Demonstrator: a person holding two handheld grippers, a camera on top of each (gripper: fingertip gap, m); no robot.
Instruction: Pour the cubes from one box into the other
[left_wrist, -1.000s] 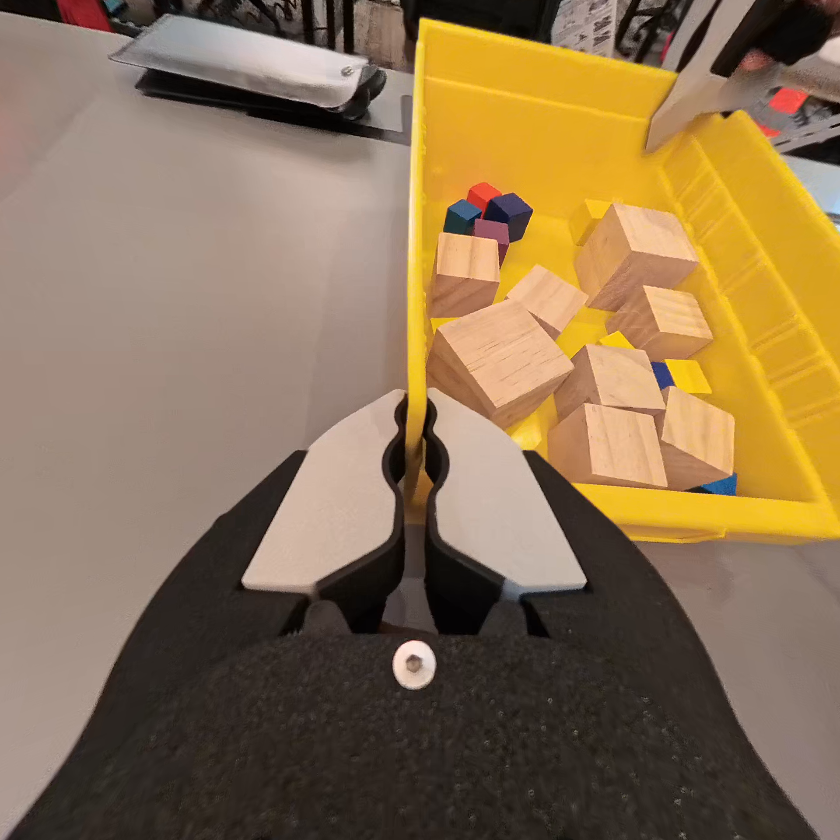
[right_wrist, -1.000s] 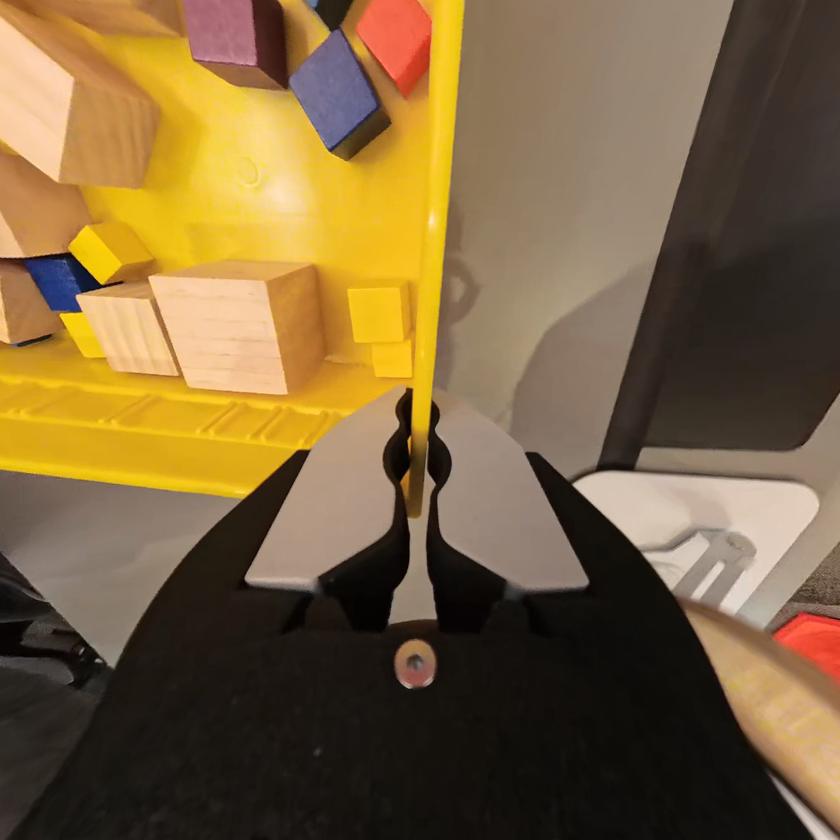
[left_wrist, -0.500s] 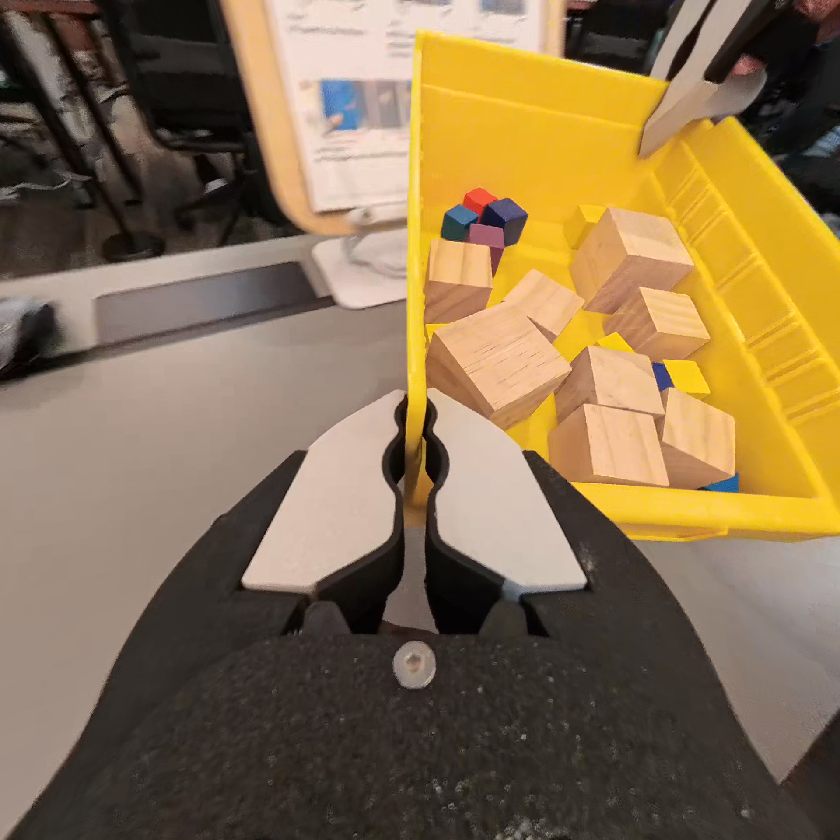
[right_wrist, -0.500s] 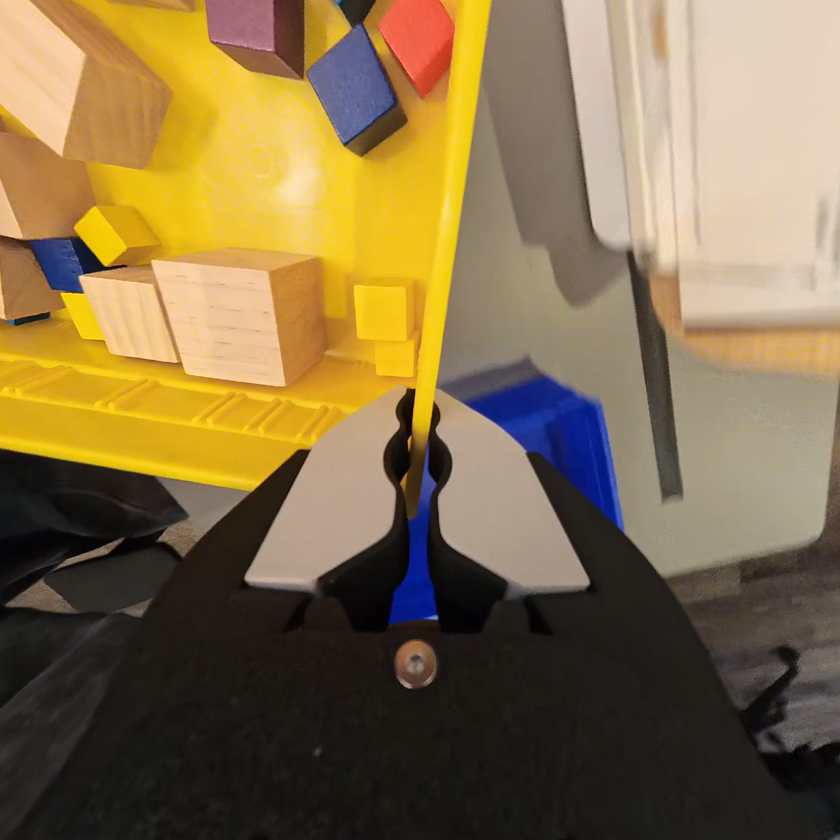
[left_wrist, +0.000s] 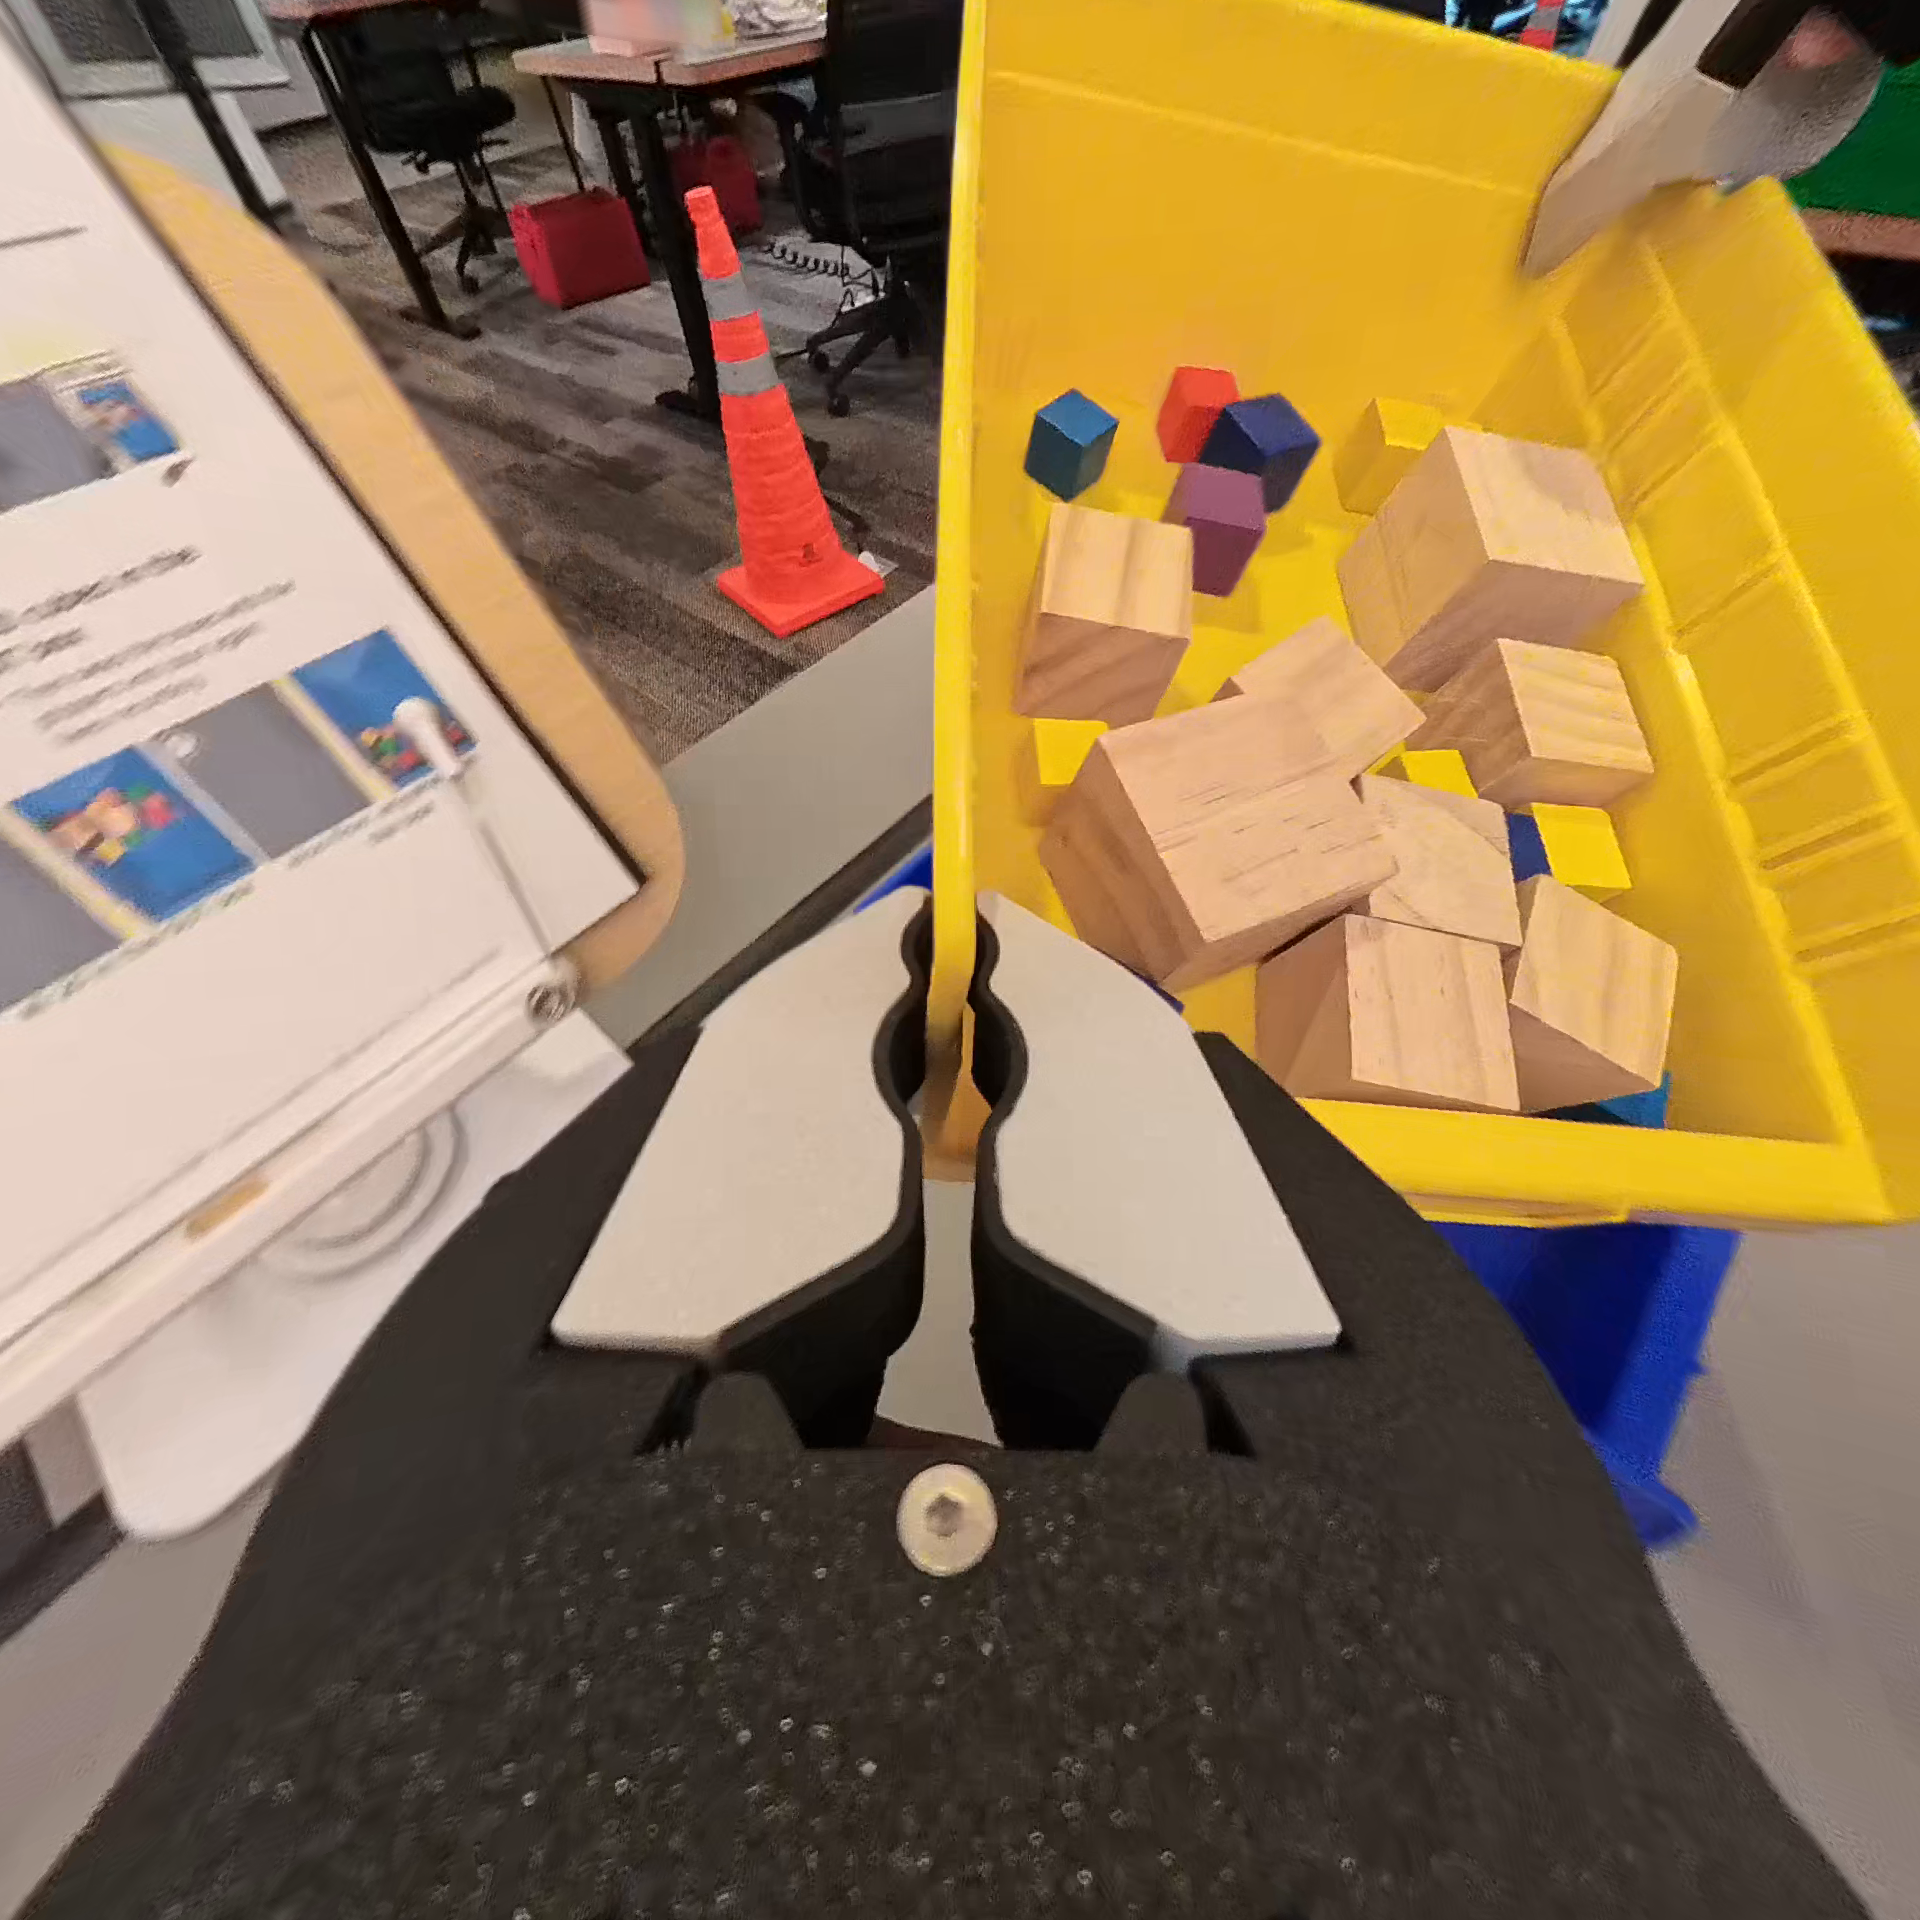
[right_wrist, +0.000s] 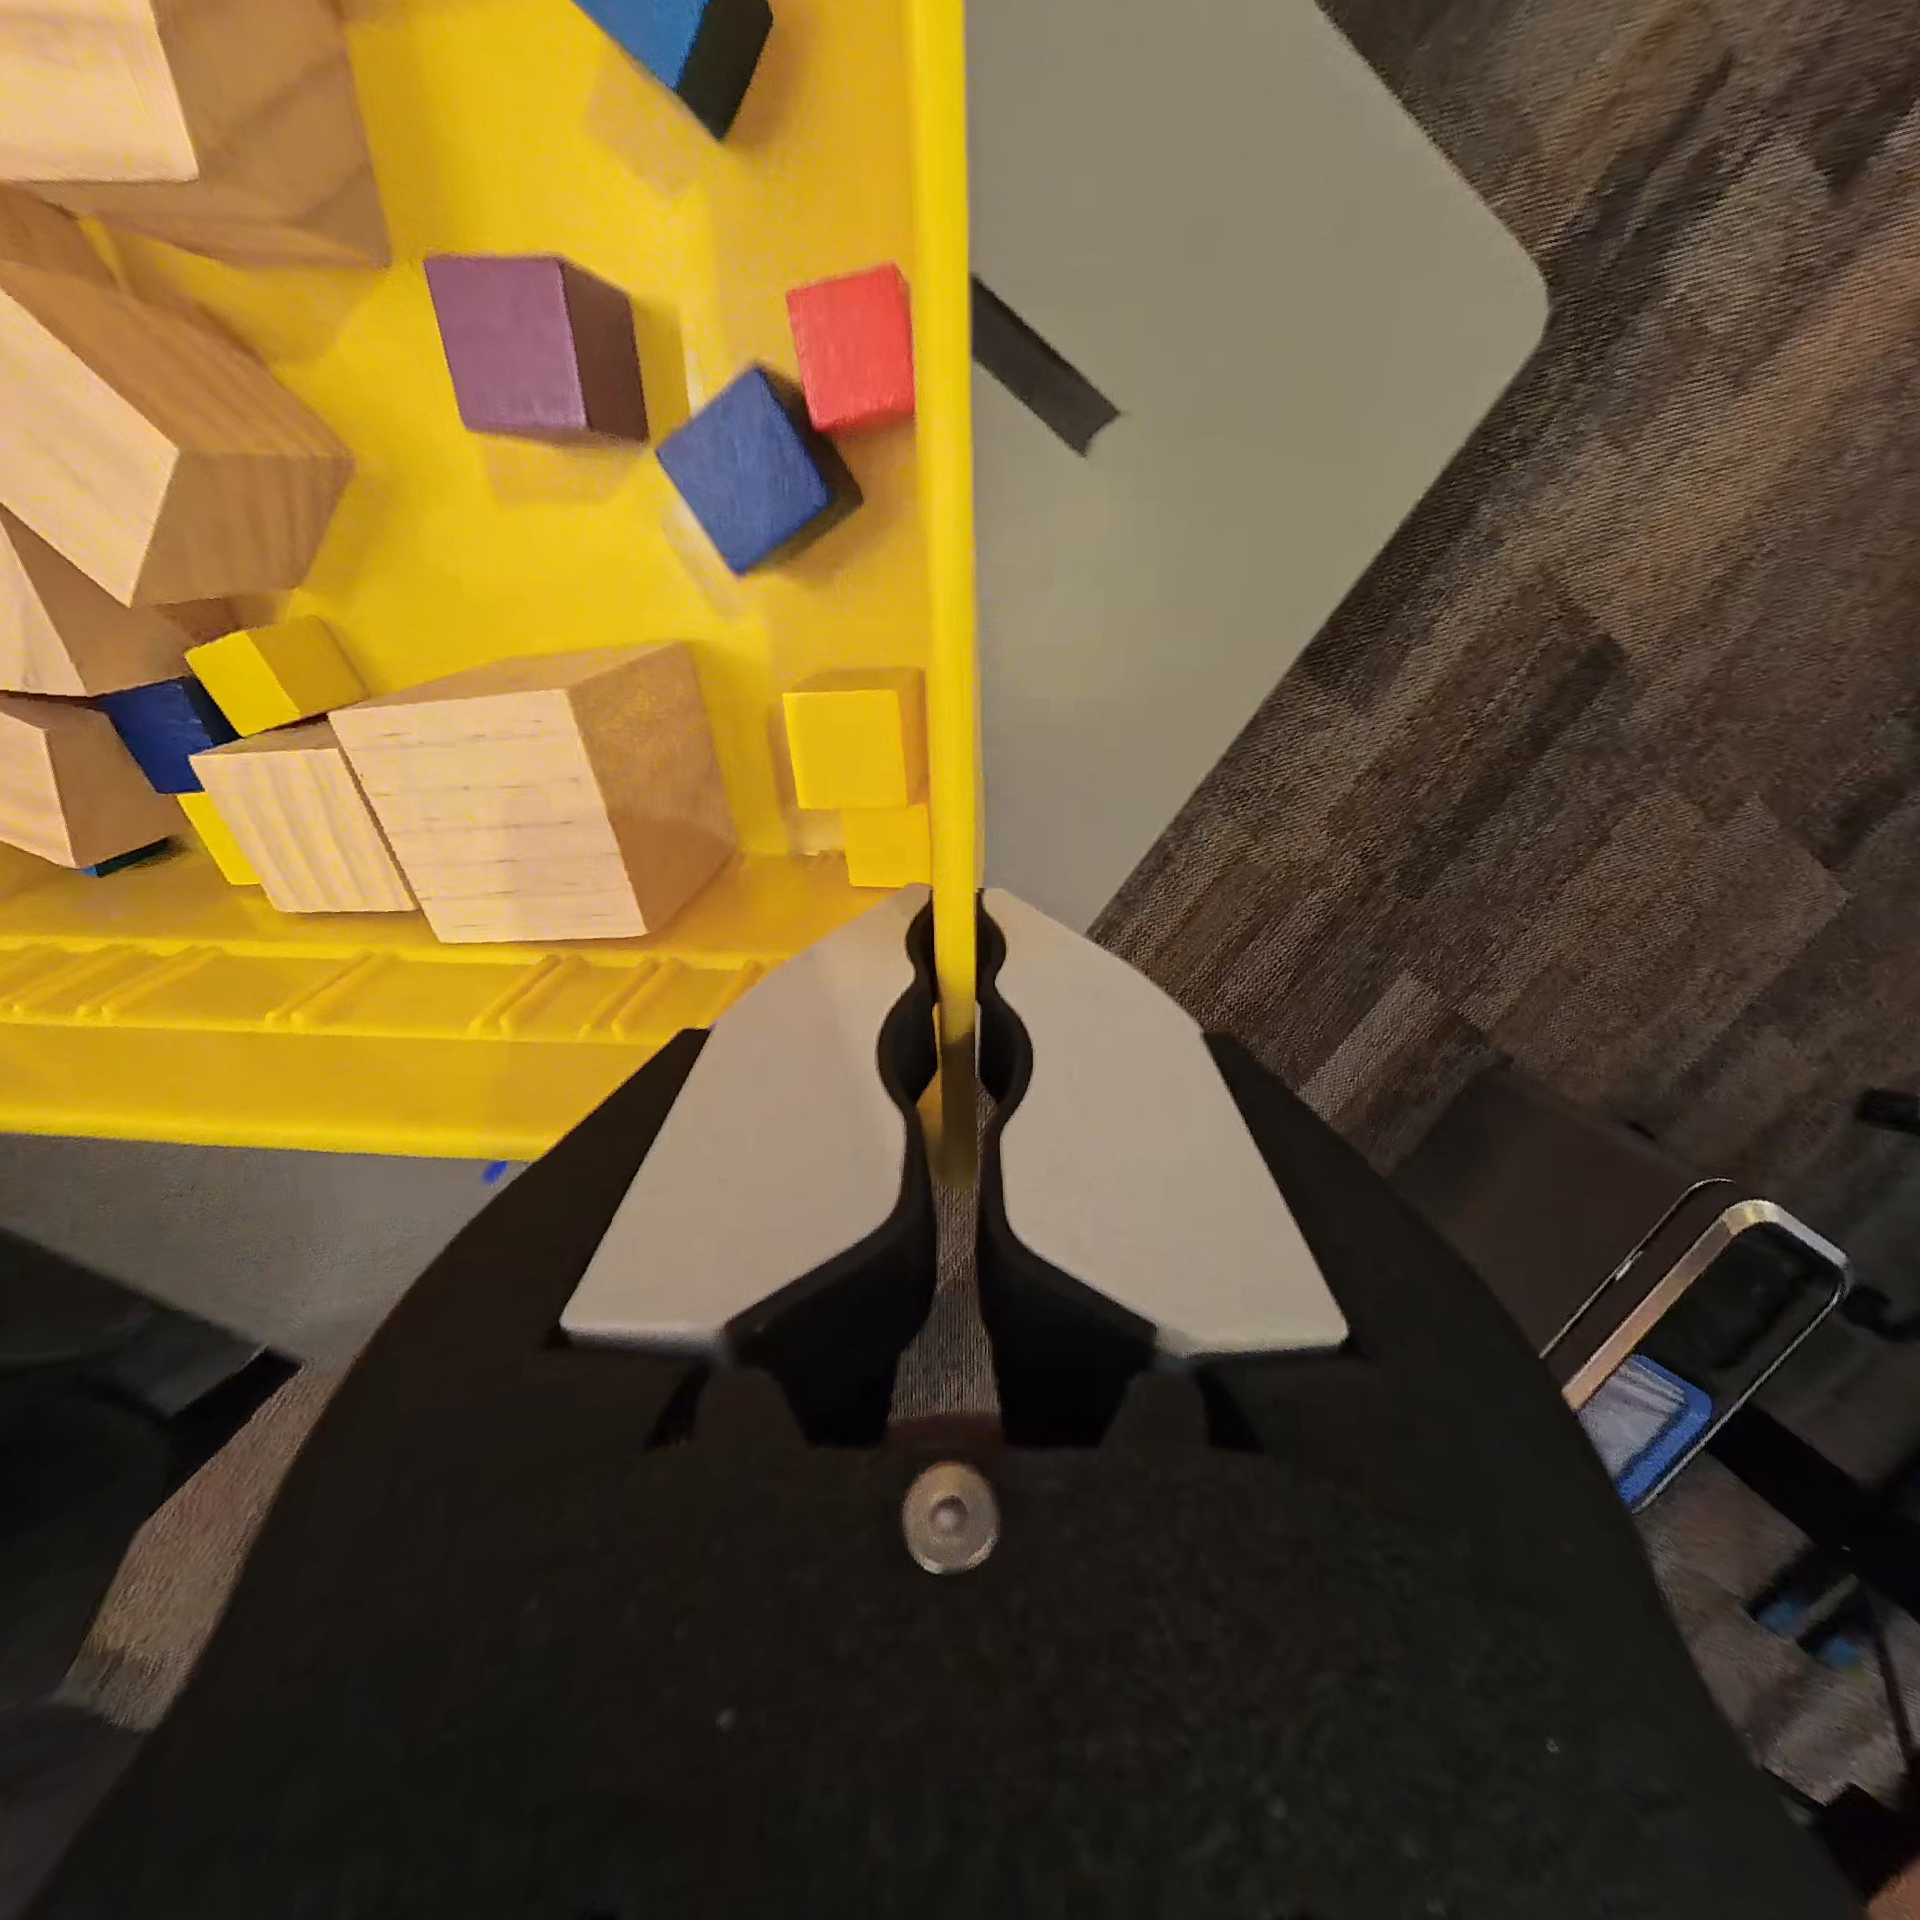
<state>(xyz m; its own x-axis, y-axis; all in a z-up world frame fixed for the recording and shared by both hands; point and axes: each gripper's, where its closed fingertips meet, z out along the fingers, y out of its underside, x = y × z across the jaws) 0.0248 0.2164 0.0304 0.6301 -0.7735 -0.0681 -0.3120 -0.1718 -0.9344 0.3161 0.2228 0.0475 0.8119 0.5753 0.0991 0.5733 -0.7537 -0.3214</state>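
A yellow box (left_wrist: 1299, 208) loaded with wooden and coloured cubes (left_wrist: 1226, 831) hangs tilted above a blue box (left_wrist: 1590, 1340). The left gripper (left_wrist: 951, 1023) and right gripper (right_wrist: 954, 1023) each clamp 1 thin side wall near opposite corners. The stiff, smooth plastic looks slippery and heavy with loose cubes, so holds near the corners seem wise.

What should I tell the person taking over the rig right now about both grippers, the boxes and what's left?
Left gripper: jaws shut on one side wall of the yellow box.
Right gripper: jaws shut on a wall at another corner.
The yellow box is lifted and tilted above the blue box, which sits on the table under it.
All wooden cubes and small coloured cubes are inside the yellow box; none poured yet.
Left: tip further so the cubes drop into the blue box, then set the yellow box down.
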